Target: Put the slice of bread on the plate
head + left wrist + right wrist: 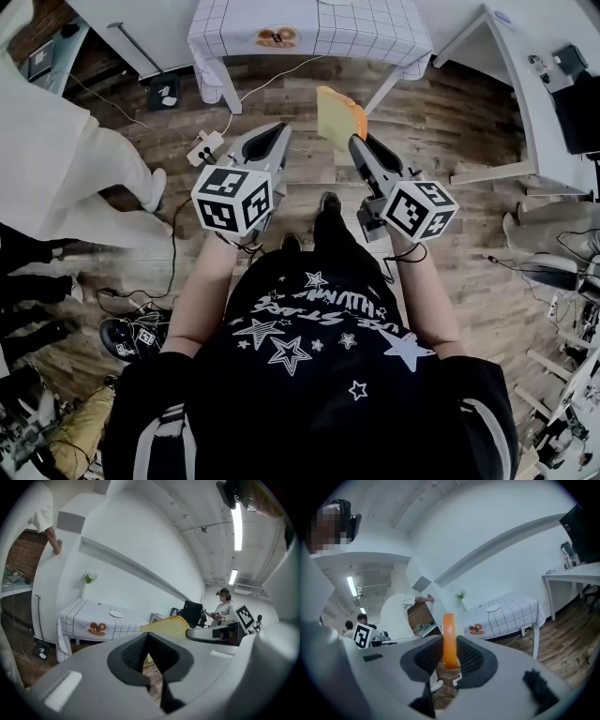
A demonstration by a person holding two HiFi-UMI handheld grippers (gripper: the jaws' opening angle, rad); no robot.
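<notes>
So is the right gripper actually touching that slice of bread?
Touching. In the right gripper view, the right gripper has the slice of bread edge-on between its jaws, both pads pressed against its faces.

The person wears a black short-sleeved T-shirt printed with white stars and white lettering, dark trousers and dark shoes. The left gripper and right gripper are grey moulded shells with black ribbed pads. Each carries a white cube with black square markers and trails a thin black cable.
</notes>
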